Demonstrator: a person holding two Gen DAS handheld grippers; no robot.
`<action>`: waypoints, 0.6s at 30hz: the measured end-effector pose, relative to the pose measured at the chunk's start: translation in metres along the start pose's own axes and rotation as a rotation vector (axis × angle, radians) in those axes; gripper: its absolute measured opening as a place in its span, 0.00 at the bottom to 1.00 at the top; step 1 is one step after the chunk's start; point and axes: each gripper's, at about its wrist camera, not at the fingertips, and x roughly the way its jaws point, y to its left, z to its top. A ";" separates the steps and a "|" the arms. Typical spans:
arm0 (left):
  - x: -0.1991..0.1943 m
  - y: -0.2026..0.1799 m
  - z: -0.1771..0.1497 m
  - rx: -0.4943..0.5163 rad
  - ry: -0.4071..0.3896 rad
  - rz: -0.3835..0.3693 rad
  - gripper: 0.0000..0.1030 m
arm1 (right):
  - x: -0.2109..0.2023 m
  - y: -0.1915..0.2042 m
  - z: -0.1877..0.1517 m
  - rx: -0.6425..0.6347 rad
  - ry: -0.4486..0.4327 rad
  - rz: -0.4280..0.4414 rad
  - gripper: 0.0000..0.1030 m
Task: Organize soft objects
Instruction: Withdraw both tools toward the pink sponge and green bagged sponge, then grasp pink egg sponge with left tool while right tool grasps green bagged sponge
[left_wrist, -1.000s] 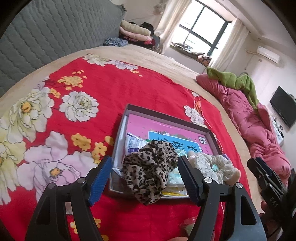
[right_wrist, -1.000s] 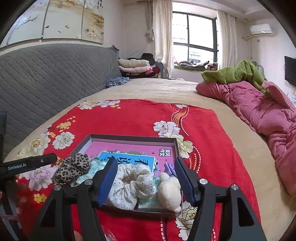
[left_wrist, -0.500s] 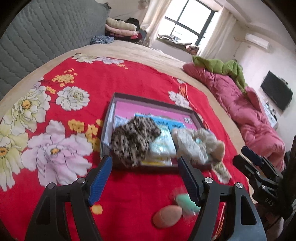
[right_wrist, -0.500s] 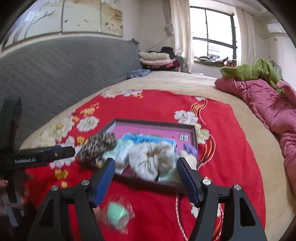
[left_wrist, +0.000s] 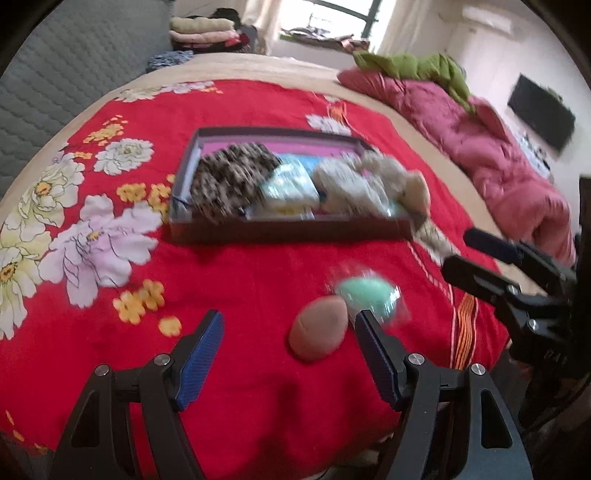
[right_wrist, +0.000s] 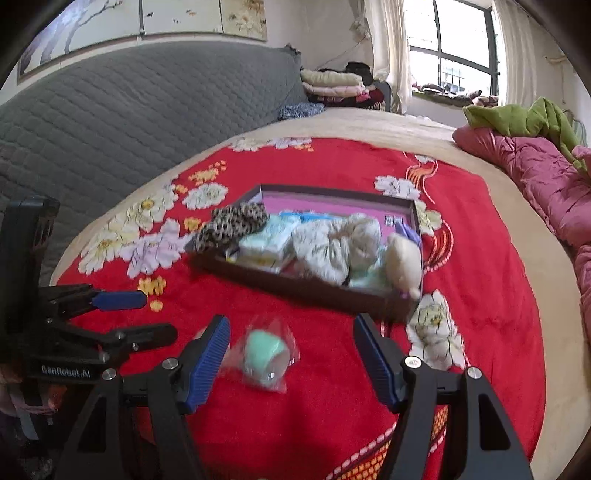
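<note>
A dark tray (left_wrist: 291, 226) on the red floral blanket holds a leopard scrunchie (left_wrist: 232, 177), a cream scrunchie (left_wrist: 351, 184), a small cream plush (left_wrist: 415, 190) and a tissue pack (left_wrist: 291, 184). Nearer to me lie a brown egg-shaped sponge (left_wrist: 319, 328) and a mint-green sponge (left_wrist: 365, 299) in clear wrap. My left gripper (left_wrist: 288, 356) is open, with the brown sponge lying untouched between its fingertips. My right gripper (right_wrist: 291, 363) is open over the wrapped green sponge (right_wrist: 264, 354), pads apart from it. The tray (right_wrist: 295, 287) sits beyond it.
A grey quilted headboard (right_wrist: 129, 110) runs along the left. A pink duvet (right_wrist: 535, 177) with green cloth lies at the right of the bed. Folded clothes (right_wrist: 332, 86) are stacked by the window. Each gripper shows at the edge of the other's view.
Both grippers have drawn back from the tray toward the near part of the blanket. The two sponges, out of view a second ago, now lie by the fingertips.
</note>
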 end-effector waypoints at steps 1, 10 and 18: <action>0.001 -0.004 -0.005 0.016 0.013 0.002 0.73 | 0.000 0.002 -0.003 -0.008 0.014 -0.003 0.67; 0.013 -0.021 -0.020 0.083 0.059 0.055 0.73 | 0.006 0.017 -0.021 -0.097 0.081 -0.010 0.67; 0.032 -0.027 -0.026 0.118 0.097 0.068 0.73 | 0.032 0.028 -0.039 -0.194 0.140 -0.015 0.67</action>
